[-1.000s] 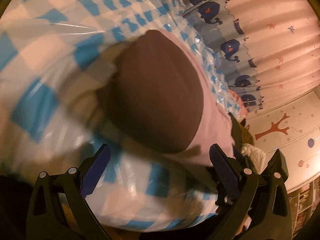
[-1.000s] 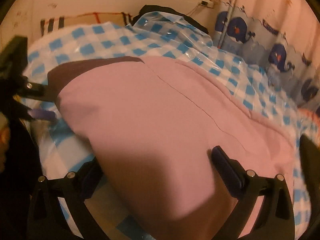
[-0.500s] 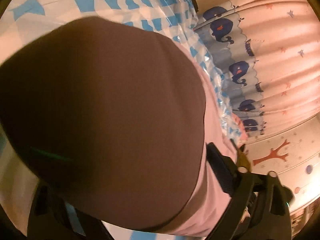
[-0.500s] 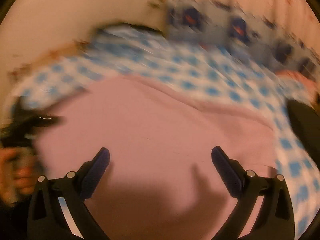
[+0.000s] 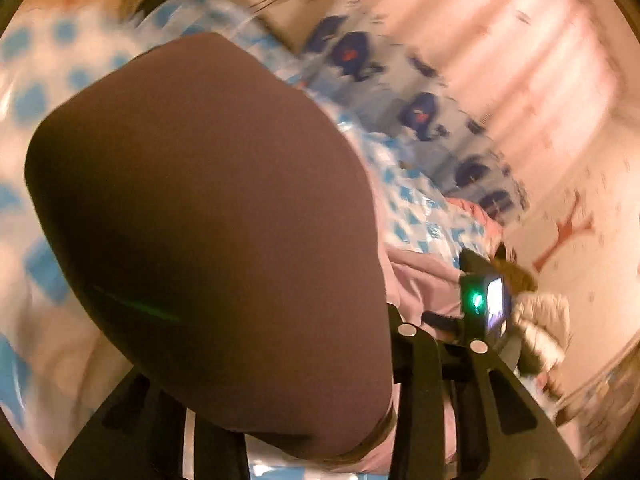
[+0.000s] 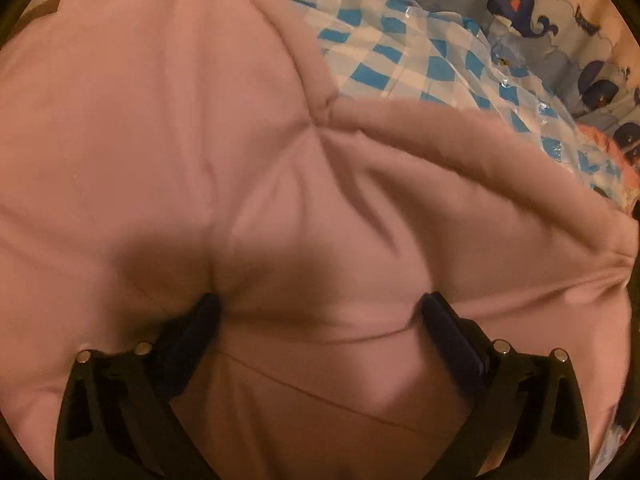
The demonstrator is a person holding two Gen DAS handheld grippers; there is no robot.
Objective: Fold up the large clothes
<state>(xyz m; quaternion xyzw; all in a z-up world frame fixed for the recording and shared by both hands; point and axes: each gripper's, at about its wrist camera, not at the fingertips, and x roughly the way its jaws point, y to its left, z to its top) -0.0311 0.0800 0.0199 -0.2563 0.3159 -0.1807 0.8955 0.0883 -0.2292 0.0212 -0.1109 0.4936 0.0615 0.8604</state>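
Blue-checked plastic sheet point(image 6: 404, 68) lies under the pink garment point(image 6: 160, 120). Its brown hem point(image 5: 216, 240) fills the left gripper point(image 5: 288, 420), fingers closing on it. The right gripper point(image 6: 320, 320), fingers wide, presses into pink cloth. Fold underway; next, carry that hem across.
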